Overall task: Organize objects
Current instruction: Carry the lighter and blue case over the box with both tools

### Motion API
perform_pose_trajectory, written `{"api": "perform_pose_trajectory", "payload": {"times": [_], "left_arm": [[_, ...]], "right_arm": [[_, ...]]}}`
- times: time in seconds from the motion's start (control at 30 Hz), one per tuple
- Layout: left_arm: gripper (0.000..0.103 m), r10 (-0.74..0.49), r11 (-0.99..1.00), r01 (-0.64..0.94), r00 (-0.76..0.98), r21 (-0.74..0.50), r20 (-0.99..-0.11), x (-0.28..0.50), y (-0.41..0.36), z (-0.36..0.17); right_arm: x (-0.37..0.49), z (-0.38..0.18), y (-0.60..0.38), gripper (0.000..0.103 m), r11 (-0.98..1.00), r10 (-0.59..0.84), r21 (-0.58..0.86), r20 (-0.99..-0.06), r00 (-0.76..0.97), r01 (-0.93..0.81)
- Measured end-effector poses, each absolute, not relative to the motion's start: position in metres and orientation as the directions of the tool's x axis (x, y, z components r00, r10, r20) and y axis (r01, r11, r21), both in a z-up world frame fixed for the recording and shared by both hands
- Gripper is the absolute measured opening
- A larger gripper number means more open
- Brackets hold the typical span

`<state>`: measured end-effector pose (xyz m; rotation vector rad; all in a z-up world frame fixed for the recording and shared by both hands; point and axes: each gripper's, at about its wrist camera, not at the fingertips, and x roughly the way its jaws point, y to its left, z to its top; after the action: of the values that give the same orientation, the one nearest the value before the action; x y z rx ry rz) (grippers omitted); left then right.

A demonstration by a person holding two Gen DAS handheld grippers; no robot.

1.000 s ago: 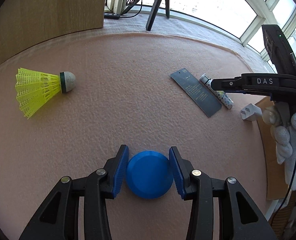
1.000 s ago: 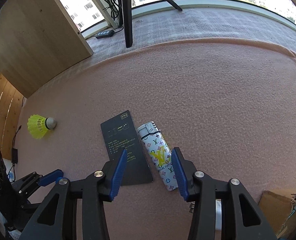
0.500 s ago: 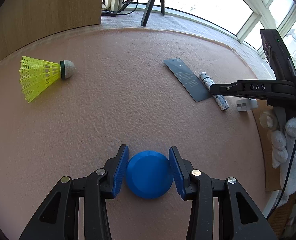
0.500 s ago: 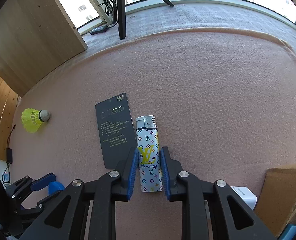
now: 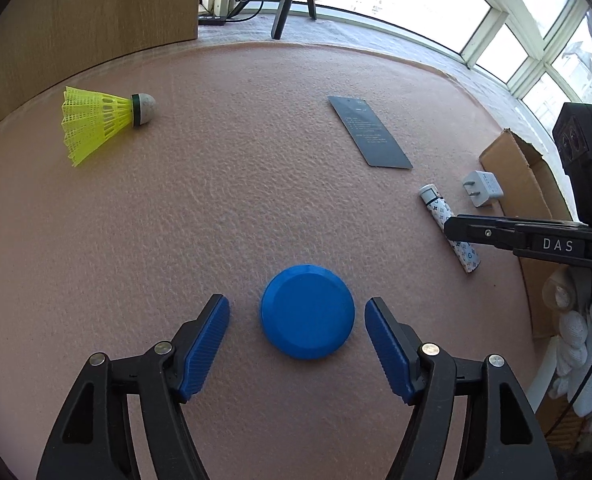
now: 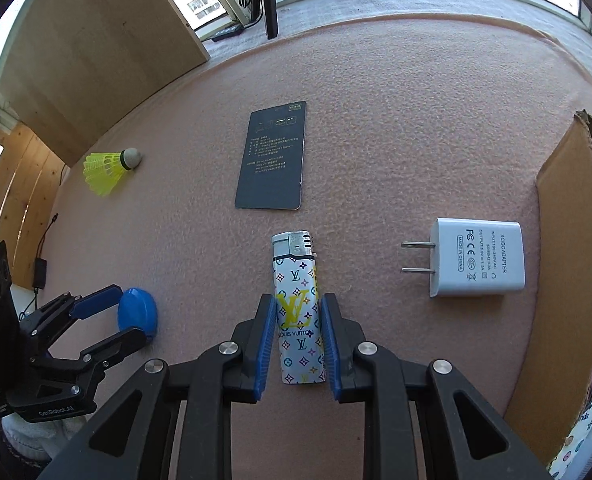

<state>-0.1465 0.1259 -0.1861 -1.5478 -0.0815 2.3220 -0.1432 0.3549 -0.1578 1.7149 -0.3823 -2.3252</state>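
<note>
Left gripper: its jaws are opening; the blue round disc is flanked by the blue pads, with a clear gap seen on each side, so nothing is gripped.
Blue round disc: it is laid flat on the pink felt mat, between the left fingers.
Right gripper: it is closed nearly all the way, and the patterned lighter is pinched at its lower body by both pads.
Patterned lighter: it is lain flat on the mat, metal head pointed away from the gripper, just below the dark card.
White plug adapter: it is placed to the right of the lighter, prongs turned toward it, beside the cardboard box.
Yellow shuttlecock: it is lain on its side at the far left of the mat, well apart from the rest.
Gloved hand: it is seen at the right edge behind the right gripper.
</note>
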Motion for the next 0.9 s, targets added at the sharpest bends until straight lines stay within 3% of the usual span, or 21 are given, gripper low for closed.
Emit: {"api": "perform_pose_trajectory", "payload": {"times": [0.13, 0.23, 0.4, 0.53, 0.6, 0.9], "left_arm": [[0.073, 0.305, -0.942, -0.248, -0.356, -0.225, -0.883, -0.145, 0.125, -0.185], [0.067, 0.284, -0.946, -0.255, -0.362, -0.199, -0.888, -0.146, 0.13, -0.185], [0.054, 0.248, -0.947, -0.285, -0.371, -0.145, -0.895, -0.144, 0.142, -0.185], [0.054, 0.238, -0.952, -0.276, -0.378, -0.137, -0.895, -0.144, 0.144, -0.185], [0.054, 0.239, -0.953, -0.27, -0.378, -0.14, -0.894, -0.144, 0.144, -0.185], [0.054, 0.288, -0.943, -0.269, -0.368, -0.196, -0.884, -0.144, 0.147, -0.174]], "right_arm": [[-0.136, -0.157, 0.35, 0.022, -0.947, -0.315, 0.319, -0.904, -0.289, 0.037], [-0.135, -0.157, 0.348, 0.029, -0.942, -0.329, 0.332, -0.898, -0.292, 0.041], [-0.133, -0.157, 0.339, 0.029, -0.961, -0.278, 0.267, -0.913, -0.299, 0.078], [-0.133, -0.157, 0.331, 0.028, -0.972, -0.233, 0.212, -0.92, -0.313, 0.101], [-0.133, -0.157, 0.329, 0.02, -0.976, -0.215, 0.19, -0.923, -0.32, 0.107], [-0.124, -0.142, 0.346, 0.021, -0.968, -0.251, 0.239, -0.898, -0.361, 0.078]]}}
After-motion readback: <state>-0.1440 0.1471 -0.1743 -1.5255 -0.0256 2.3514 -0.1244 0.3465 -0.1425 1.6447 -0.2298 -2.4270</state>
